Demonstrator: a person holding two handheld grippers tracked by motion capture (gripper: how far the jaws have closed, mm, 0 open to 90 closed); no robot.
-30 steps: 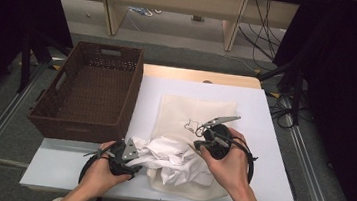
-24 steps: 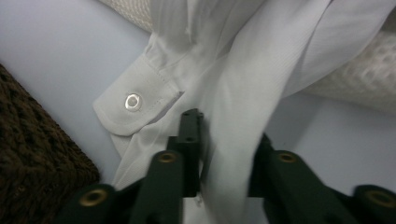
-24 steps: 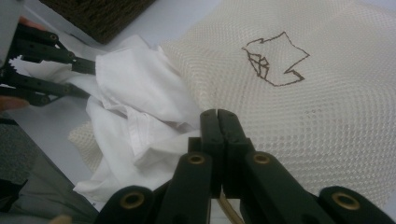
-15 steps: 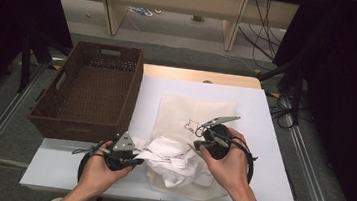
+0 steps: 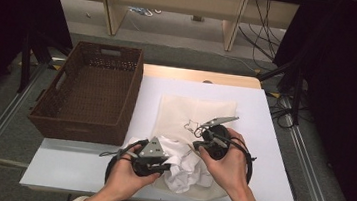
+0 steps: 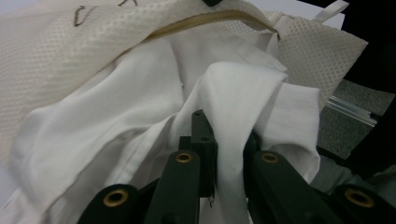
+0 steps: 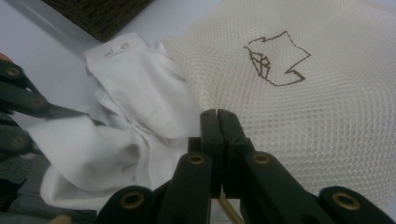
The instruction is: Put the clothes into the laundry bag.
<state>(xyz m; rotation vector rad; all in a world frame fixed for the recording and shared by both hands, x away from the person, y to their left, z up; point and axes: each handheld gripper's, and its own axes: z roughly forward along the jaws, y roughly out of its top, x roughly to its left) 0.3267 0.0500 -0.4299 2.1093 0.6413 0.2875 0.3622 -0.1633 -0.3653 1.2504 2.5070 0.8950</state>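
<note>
At six o'clock on the table (image 5: 83,171), the left gripper (image 6: 219,140) has just closed its jaws on the soft, light white shirt (image 5: 187,169); the right gripper (image 7: 218,135) pinches the mesh bag (image 7: 317,121) rim (limp; grip folds, not single layers).

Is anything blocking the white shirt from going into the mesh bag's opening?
Nothing visible does. The left gripper is clamped on a fold of the white shirt, right at the mesh bag mouth, whose edge the right gripper pinches.
</note>
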